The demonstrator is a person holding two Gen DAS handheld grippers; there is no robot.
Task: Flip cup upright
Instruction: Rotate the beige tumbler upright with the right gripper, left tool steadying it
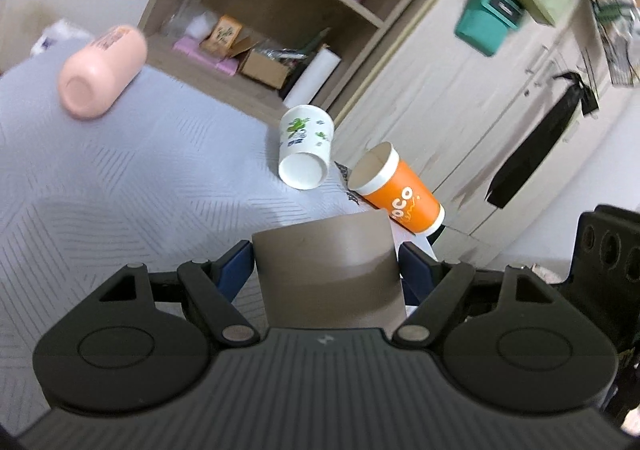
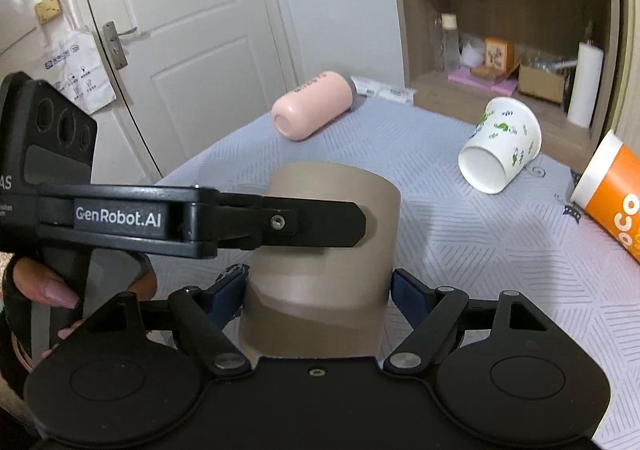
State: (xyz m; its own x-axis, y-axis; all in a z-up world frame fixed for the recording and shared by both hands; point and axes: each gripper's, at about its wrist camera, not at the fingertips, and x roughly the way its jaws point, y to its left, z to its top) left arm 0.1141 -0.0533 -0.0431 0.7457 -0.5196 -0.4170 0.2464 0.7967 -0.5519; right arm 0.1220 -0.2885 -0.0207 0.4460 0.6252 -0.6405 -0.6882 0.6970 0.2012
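A taupe cup (image 1: 326,270) sits between my left gripper's blue fingers (image 1: 236,270), which are shut on it. In the right wrist view the same taupe cup (image 2: 320,302) stands between my right gripper's blue fingers (image 2: 224,296), which also press its sides. The left gripper's black finger (image 2: 304,224) crosses the cup's upper side from the left. The cup is held above the grey patterned tablecloth (image 2: 480,234).
A pink cup (image 2: 312,104) lies on its side at the far end. A white cup with green prints (image 2: 500,144) and an orange cup (image 2: 612,198) lie on their sides at right. Shelves (image 2: 520,30) stand behind, a door (image 2: 180,30) at left.
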